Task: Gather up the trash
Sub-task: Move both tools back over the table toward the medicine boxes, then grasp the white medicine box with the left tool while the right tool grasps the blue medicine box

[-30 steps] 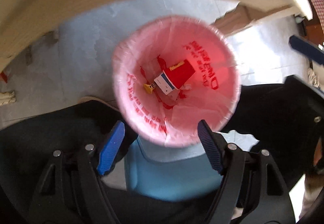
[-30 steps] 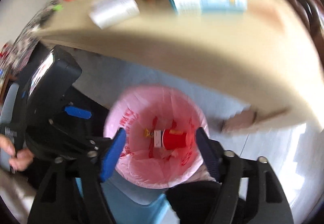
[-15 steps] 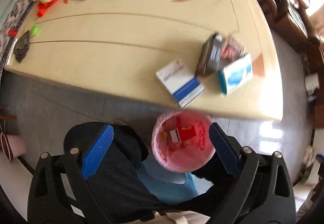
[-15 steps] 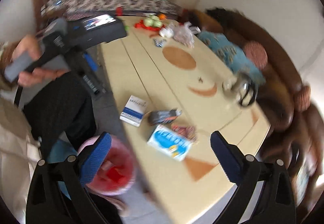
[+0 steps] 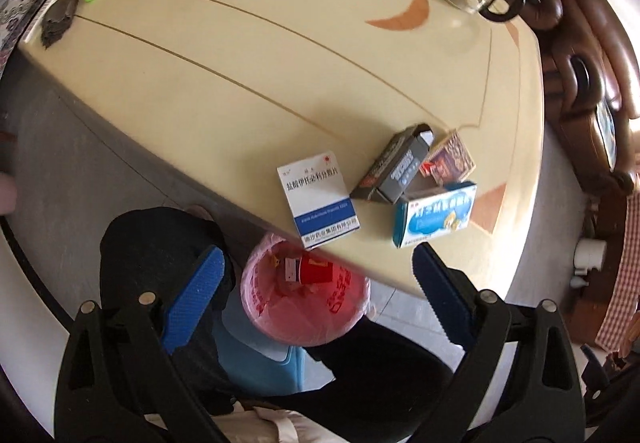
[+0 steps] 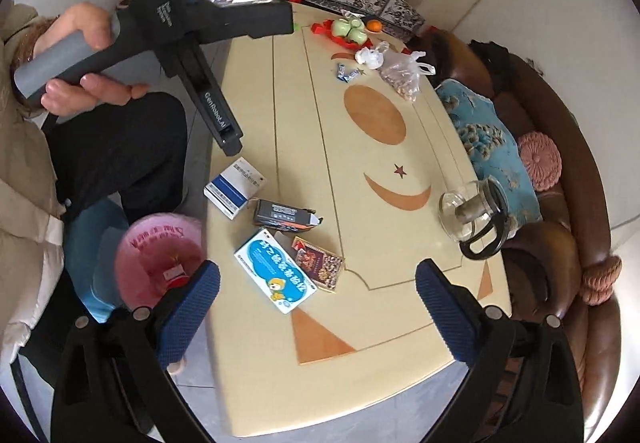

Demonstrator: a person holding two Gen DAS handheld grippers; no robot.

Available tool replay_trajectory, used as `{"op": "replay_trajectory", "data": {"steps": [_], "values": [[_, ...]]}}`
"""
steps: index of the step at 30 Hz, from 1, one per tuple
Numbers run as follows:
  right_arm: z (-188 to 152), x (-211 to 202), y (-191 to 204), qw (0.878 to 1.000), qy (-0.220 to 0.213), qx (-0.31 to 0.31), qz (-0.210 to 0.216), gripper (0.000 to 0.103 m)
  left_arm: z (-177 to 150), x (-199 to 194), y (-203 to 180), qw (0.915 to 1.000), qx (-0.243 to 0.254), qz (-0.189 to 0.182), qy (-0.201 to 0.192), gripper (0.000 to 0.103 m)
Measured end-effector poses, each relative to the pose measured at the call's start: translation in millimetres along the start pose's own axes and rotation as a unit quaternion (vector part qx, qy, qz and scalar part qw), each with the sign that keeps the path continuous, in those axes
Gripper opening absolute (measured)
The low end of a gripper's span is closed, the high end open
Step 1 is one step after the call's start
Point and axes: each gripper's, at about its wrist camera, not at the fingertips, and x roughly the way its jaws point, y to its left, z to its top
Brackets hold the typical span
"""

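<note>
A bin with a pink liner (image 5: 306, 301) stands on the floor by the table's near edge and holds a red box (image 5: 316, 270); it also shows in the right wrist view (image 6: 158, 259). On the cream table (image 5: 260, 55) lie a white and blue box (image 5: 318, 199), a dark grey box (image 5: 394, 169), a light blue box (image 5: 436, 215) and a brown packet (image 5: 450, 159). My left gripper (image 5: 316, 295) is open and empty above the bin. My right gripper (image 6: 316, 307) is open and empty above the light blue box (image 6: 276, 269).
A glass teapot (image 6: 476, 213) stands at the table's right side. Fruit on a red tray (image 6: 350, 31), a plastic bag (image 6: 402, 73) and candy wrappers (image 6: 346, 73) lie at the far end. A brown sofa with cushions (image 6: 536, 159) runs along the right. The person's legs (image 6: 120, 147) are left of the table.
Both grippers have risen from just over the bin to above the table, still open. The table top and its boxes have come into view.
</note>
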Motion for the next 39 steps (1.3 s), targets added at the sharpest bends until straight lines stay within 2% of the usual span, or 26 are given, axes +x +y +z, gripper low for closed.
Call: {"op": "replay_trajectory", "data": {"steps": [8,23,32,39], "values": [[-11.7,20.3,0.7,1.000,-0.001,-0.024,0.019,0.096,5.2,12.0,-10.7,0.9995,-0.021,0.020,-0.014,0.093],[-36.2,83.1,21.8,0.996,0.021,-0.054,0.073,0.096,18.3,73.4,1.4,0.9954,-0.079,0.050,0.020,0.093],[-47.6,128.7,34.7,0.992,0.038,-0.078,0.092,0.096,31.7,105.0,6.2,0.9924,-0.087,0.082,0.032,0.093],[-49.1,160.5,41.6,0.989,0.043,-0.090,0.106,0.096,38.7,124.6,20.2,0.9900,-0.102,0.083,0.049,0.093]]}}
